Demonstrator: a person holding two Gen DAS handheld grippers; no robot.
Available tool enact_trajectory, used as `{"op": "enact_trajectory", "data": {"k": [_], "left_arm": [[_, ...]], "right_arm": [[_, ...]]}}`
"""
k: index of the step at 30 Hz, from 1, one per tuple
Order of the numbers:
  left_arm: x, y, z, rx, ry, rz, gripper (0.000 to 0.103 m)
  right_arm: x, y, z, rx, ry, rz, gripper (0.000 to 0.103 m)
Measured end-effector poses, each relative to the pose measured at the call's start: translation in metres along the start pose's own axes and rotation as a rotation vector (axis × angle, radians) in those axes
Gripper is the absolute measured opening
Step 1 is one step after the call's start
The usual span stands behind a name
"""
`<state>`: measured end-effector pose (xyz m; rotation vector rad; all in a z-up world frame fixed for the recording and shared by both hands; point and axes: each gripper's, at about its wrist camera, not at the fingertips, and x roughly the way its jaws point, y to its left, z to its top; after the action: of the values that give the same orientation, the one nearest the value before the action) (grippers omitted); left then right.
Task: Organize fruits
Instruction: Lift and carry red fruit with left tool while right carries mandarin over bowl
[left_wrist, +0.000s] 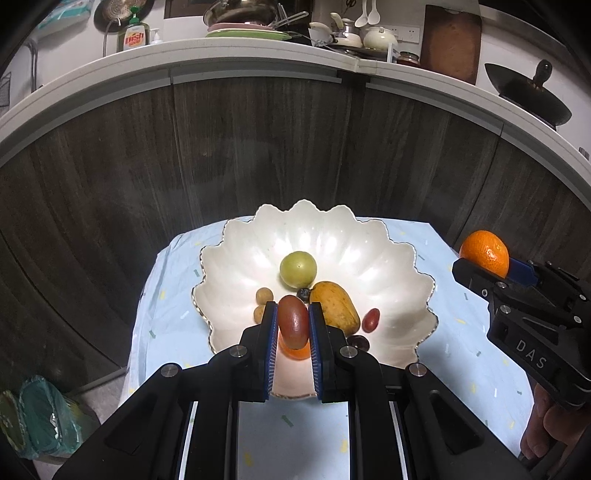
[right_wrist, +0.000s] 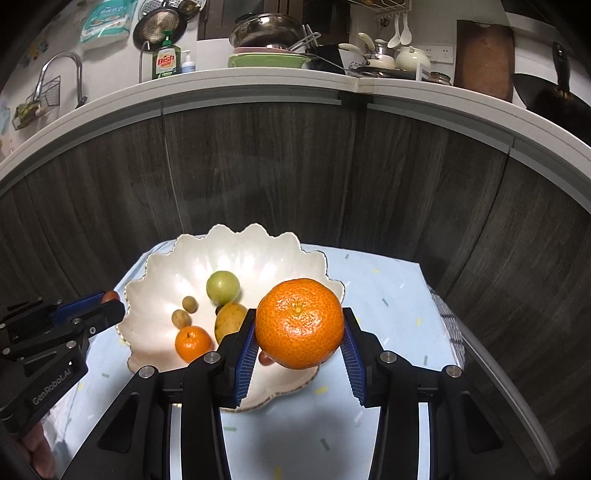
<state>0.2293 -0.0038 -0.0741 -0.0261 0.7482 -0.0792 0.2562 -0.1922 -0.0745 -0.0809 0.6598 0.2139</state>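
A white scalloped bowl (left_wrist: 388, 258) (right_wrist: 280, 251) stands on a light blue cloth. It holds a green round fruit (left_wrist: 298, 268) (right_wrist: 222, 287), a yellow mango (left_wrist: 336, 304) (right_wrist: 229, 322), two small brown fruits (left_wrist: 264, 296) (right_wrist: 180, 317), a small orange (right_wrist: 192, 343) and a red grape (left_wrist: 370, 319). My left gripper (left_wrist: 293, 325) is shut on a dark red oblong fruit (left_wrist: 293, 325) above the bowl's near side. My right gripper (right_wrist: 300, 332) is shut on a large orange (right_wrist: 299, 323) (left_wrist: 484, 253) above the bowl's right edge.
The blue cloth (left_wrist: 461, 325) covers a small table in front of dark wood cabinet doors (left_wrist: 258, 155). A white counter above carries dishes, a dish soap bottle (right_wrist: 166, 61), pots and a wok (left_wrist: 528, 96). A teal bag (left_wrist: 40, 417) lies on the floor at the left.
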Motion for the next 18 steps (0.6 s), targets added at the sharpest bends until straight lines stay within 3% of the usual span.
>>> {"op": "enact_trajectory", "data": {"k": [18], "left_arm": [[0.044, 0.011, 0.016, 0.005, 0.030, 0.019, 0.017]], "right_arm": [[0.045, -0.002, 0.012, 0.009, 0.036, 0.012, 0.043]]}}
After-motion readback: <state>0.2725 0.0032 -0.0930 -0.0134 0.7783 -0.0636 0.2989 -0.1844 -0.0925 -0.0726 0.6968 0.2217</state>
